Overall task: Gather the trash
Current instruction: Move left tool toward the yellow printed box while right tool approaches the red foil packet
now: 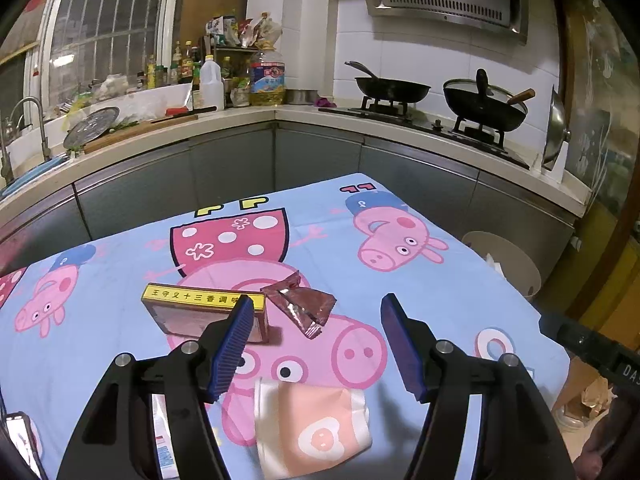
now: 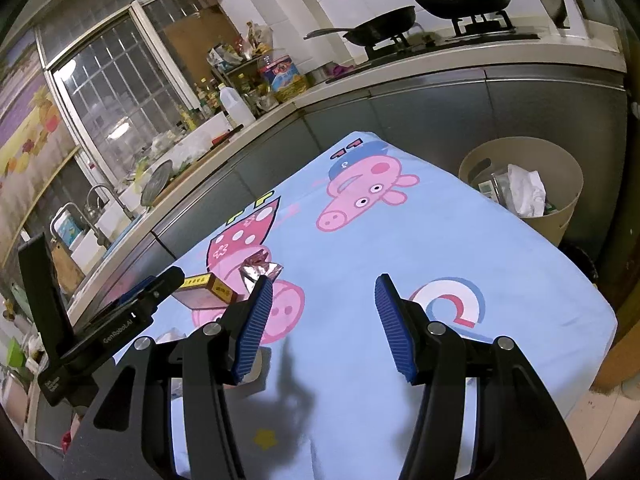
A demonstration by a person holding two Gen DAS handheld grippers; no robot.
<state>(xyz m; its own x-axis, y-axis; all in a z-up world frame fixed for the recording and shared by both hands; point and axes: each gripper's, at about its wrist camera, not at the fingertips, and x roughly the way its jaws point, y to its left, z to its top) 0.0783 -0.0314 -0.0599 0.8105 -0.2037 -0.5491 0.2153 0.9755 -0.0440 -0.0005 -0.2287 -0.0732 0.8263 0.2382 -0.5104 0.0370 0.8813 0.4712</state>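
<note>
On the cartoon-pig tablecloth (image 1: 460, 280) lie a brown box with a yellow label (image 1: 192, 312), a crumpled red foil wrapper (image 1: 304, 304) and a pink-and-white packet (image 1: 316, 428). My left gripper (image 1: 316, 320) is open and empty, just above and before the wrapper, with the packet below it. My right gripper (image 2: 324, 296) is open and empty over the cloth, right of the box (image 2: 204, 290) and wrapper (image 2: 260, 268). A beige trash bin (image 2: 568, 184) with paper in it stands beyond the table's right edge; its rim also shows in the left wrist view (image 1: 504, 256).
The left gripper's body (image 2: 100, 328) shows at the left of the right wrist view. A kitchen counter (image 1: 240, 116) wraps behind the table, with bottles, a sink and two pans (image 1: 392, 90) on a stove. A printed packet (image 1: 162, 432) lies near the front left.
</note>
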